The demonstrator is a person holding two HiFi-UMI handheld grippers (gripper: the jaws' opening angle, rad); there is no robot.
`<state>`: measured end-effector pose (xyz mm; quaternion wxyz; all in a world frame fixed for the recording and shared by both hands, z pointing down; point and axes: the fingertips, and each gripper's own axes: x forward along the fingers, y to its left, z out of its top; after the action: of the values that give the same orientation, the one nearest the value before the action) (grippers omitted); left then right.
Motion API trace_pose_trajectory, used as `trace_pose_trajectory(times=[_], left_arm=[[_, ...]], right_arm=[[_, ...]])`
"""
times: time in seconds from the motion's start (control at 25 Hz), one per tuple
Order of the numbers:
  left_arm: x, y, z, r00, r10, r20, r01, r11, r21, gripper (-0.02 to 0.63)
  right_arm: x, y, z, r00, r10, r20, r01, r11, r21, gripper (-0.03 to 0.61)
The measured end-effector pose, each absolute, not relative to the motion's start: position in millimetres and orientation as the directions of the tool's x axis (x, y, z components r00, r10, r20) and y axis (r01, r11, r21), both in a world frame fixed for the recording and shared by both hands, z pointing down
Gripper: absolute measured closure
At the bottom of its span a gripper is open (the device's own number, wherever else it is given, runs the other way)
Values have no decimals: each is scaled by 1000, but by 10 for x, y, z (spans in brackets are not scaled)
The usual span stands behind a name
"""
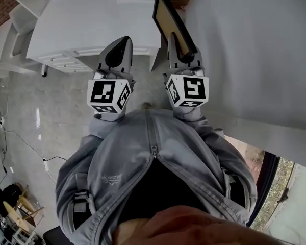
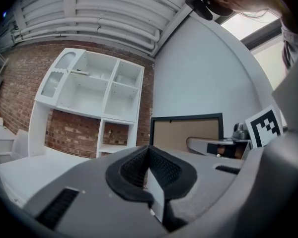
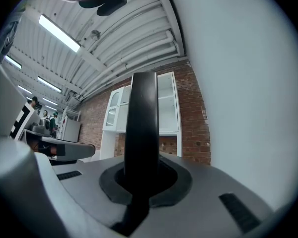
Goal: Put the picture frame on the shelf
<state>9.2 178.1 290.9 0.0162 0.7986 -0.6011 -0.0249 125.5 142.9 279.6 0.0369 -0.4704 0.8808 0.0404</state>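
Note:
A black picture frame (image 1: 172, 25) with a tan backing stands up out of my right gripper (image 1: 181, 55), which is shut on its lower edge. In the right gripper view the frame (image 3: 141, 133) rises edge-on as a dark bar between the closed jaws. The left gripper view shows the frame's tan back (image 2: 187, 134) to the right. My left gripper (image 1: 117, 52) is shut with nothing in it, level with the right one. The white shelf unit (image 2: 92, 95) with open compartments stands ahead against a brick wall.
A white cabinet top (image 1: 92, 22) lies just ahead of both grippers. A white wall (image 1: 255, 50) runs close along the right side. Cables (image 1: 20, 142) trail over the grey floor at left. People stand far off at left (image 3: 44, 119).

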Motion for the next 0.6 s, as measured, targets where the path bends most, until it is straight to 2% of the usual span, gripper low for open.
trace_pose_trajectory(times=[0.6], left_arm=[[28,1467,2954,238,-971,3,-971,-237,38,606]], right_arm=[[1294,1053,2927,-563,-821,-95,-825,565,14,545]])
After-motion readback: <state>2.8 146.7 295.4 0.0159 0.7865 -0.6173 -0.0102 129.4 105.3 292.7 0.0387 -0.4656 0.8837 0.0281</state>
